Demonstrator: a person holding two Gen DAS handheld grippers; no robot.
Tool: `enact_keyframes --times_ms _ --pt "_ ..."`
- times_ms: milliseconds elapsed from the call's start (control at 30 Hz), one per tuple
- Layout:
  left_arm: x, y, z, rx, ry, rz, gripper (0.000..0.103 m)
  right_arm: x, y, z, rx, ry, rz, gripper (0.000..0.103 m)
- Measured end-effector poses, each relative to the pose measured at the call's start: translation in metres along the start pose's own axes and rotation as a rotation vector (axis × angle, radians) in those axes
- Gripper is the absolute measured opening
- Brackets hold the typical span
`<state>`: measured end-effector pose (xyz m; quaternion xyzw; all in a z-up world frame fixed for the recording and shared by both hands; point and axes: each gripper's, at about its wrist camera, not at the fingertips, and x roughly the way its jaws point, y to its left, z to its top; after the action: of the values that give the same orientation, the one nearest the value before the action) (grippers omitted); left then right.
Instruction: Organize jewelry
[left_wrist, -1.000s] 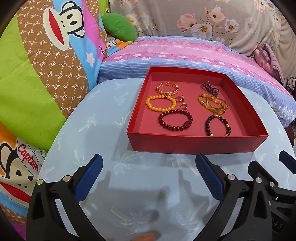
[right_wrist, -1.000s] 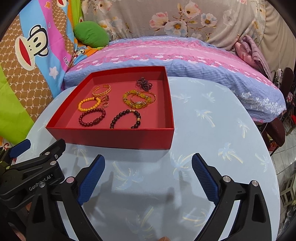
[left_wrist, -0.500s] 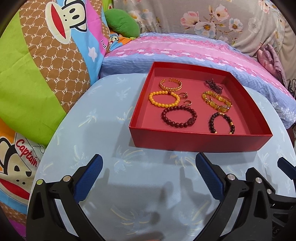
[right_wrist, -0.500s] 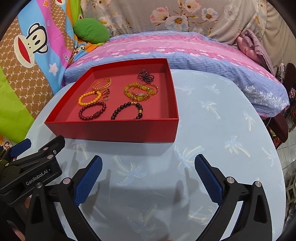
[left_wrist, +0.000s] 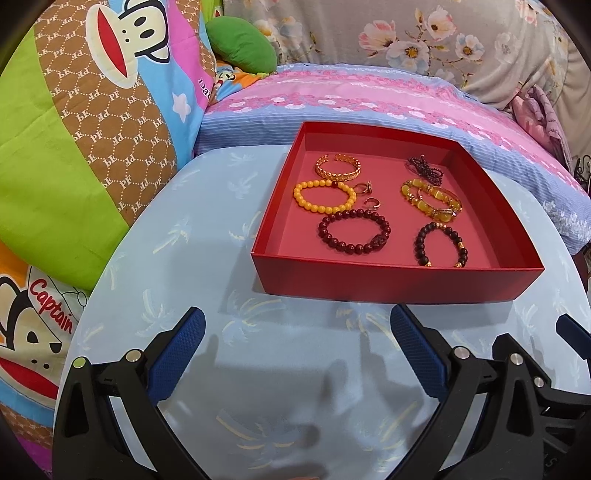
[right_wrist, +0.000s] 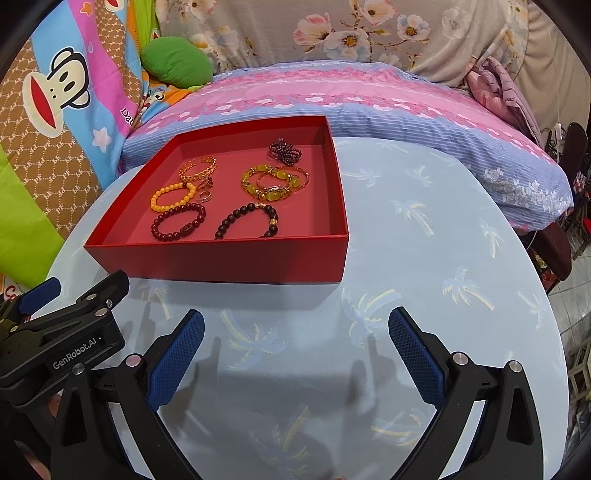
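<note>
The red tray (left_wrist: 388, 284) is a shallow, square cardboard box with low upright walls and a matte, darker pink-red floor; it rests flat on the tabletop (left_wrist: 177, 258), toward the far side, ahead of both tongs. All the jewelry lies inside it, on the floor, in two loose columns. In the left column, from far to near: a gold cuff (left_wrist: 338, 166), an open band of linked metal; an orange bracelet (left_wrist: 323, 195) of smooth round beads with one red bead; and a maroon bracelet (left_wrist: 354, 230) of glossy dark-red beads with one carved bead. Two small rings (left_wrist: 364, 188) lie just beside the orange bracelet, between the columns. In the right column, from far to near: a bunched purple strand (left_wrist: 424, 170) of tiny beads; a yellow bracelet (left_wrist: 430, 199) of translucent amber-like stones, lying touching a thin metal bangle; and a dark bracelet (left_wrist: 441, 245) of near-black beads with small gold spacers. The tabletop is round and covered in pale blue cloth printed with faint palm trees. The left tongs (left_wrist: 297, 354) are spread wide, nothing between the blue, cross-hatched pads (left_wrist: 177, 354), and hover above the cloth near the tray's front wall. The right tongs (right_wrist: 295, 354) are likewise spread and empty, just beside the left tongs. Behind the tabletop lies a pink-and-blue striped pillow (right_wrist: 332, 99), soft and rounded.
</note>
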<state>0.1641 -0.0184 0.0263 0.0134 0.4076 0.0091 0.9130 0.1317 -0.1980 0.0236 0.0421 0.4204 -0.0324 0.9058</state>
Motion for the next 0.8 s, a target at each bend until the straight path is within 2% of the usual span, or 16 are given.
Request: enact_keyframes --times_ms 800 --pt "-0.0035 -0.0028 0.0028 0.011 -0.013 0.006 0.096 -0.005 -0.0015 0.0052 0.006 -0.013 -0.015 0.096"
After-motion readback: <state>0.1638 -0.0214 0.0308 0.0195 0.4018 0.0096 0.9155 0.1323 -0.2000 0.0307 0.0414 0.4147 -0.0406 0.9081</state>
